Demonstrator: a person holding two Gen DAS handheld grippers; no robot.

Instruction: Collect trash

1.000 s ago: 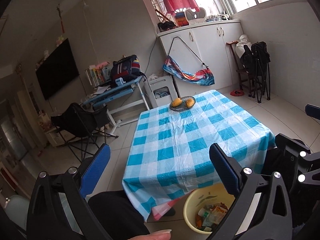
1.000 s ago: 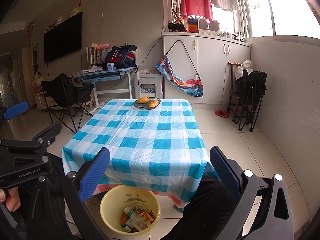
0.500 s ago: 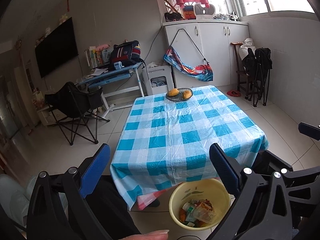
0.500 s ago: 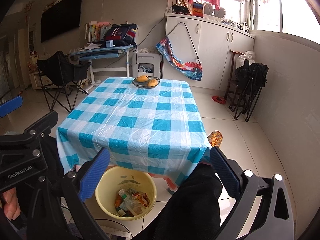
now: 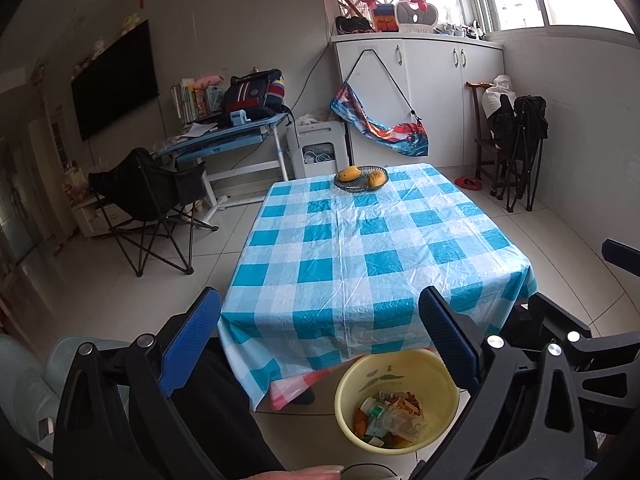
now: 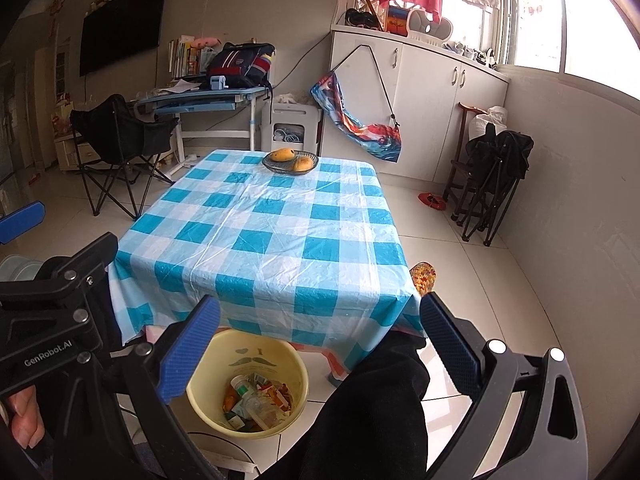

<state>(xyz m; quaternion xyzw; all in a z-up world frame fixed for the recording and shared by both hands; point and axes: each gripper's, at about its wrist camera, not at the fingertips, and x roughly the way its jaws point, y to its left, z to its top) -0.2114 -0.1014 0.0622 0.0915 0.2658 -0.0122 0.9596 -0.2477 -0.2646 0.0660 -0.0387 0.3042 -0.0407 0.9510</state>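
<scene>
A yellow basin stands on the floor at the near edge of the table, holding mixed trash: small bottles, wrappers, a clear container. My left gripper hangs open above and before the basin, nothing between its blue pads. My right gripper is open too, held over a person's dark-trousered knee with the basin just left of it. Each gripper shows at the edge of the other's view.
The table wears a blue-and-white checked cloth and carries a dish of two mangoes at its far end. A black folding chair stands left, folded chairs right, a desk and white cabinets behind.
Both views have tilted and shifted over the second; the basin sits more fully in view under the table's edge. Both grippers stayed open and empty.
</scene>
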